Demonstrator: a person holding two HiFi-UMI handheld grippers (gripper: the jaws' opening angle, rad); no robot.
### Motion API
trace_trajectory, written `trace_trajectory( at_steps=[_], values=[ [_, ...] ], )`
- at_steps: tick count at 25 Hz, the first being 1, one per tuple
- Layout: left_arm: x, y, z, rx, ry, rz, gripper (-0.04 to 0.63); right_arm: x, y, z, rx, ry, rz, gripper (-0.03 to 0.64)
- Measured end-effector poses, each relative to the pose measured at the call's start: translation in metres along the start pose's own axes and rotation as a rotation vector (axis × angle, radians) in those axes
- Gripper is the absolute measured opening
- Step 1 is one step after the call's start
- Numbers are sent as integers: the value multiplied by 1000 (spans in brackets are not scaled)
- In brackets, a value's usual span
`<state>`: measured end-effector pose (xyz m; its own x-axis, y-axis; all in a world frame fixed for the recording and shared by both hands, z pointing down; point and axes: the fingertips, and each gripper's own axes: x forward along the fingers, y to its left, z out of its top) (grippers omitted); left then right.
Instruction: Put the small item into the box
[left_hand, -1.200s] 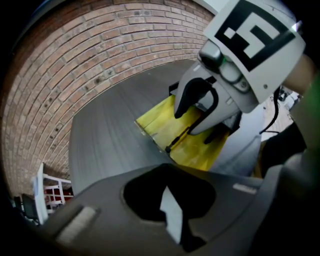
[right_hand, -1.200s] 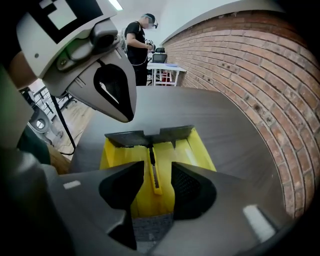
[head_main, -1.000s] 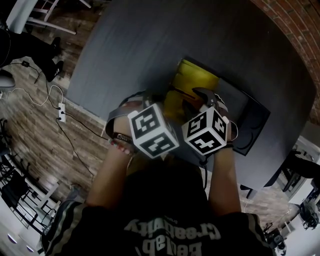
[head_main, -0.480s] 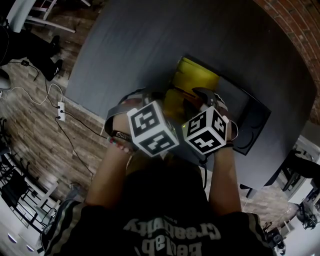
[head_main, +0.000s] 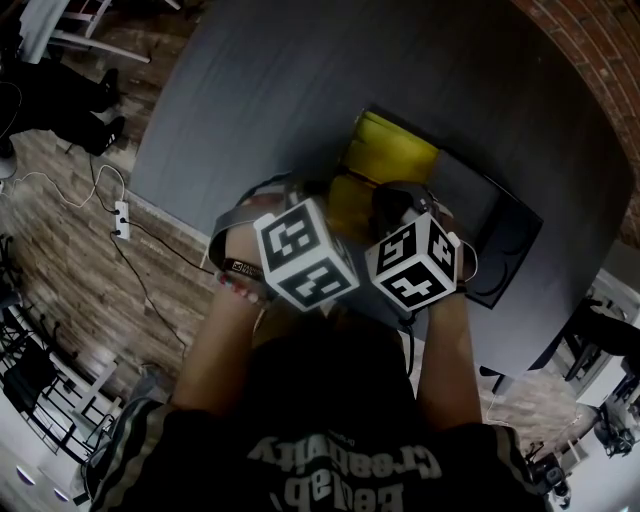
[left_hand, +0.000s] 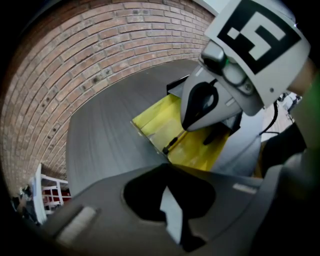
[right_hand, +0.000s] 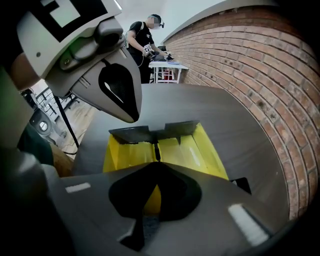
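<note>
An open yellow box (head_main: 387, 150) lies on the dark round table (head_main: 280, 90), just beyond both grippers. My left gripper (head_main: 330, 215) and right gripper (head_main: 395, 200) sit side by side at its near end, their marker cubes uppermost. In the left gripper view the left gripper (left_hand: 167, 166) has its jaw tips meeting in front of the box (left_hand: 155, 122). The right gripper (right_hand: 157, 164) is shut over the box's yellow floor (right_hand: 185, 152), with nothing visible between its jaws. A thin dark strip (right_hand: 156, 150) runs along the box's middle fold. I cannot make out a small item.
A black flat tray (head_main: 505, 240) lies just right of the box. A brick wall (right_hand: 260, 75) curves round the table's far side. A person (right_hand: 145, 40) stands at a white table far off. A cable and power strip (head_main: 122, 225) lie on the floor left.
The dark front of the right gripper has shifted slightly left over the box. The left gripper and the box have hardly moved.
</note>
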<state>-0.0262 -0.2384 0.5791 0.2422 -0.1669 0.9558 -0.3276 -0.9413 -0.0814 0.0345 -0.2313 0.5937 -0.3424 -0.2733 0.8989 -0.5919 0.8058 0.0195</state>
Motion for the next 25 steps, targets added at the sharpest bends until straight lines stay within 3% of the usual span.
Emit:
trace_trajectory(
  at_steps=[25],
  values=[
    [-25, 2, 10, 3, -25, 44, 2, -25, 3, 7, -19, -5, -11, 6]
  ],
)
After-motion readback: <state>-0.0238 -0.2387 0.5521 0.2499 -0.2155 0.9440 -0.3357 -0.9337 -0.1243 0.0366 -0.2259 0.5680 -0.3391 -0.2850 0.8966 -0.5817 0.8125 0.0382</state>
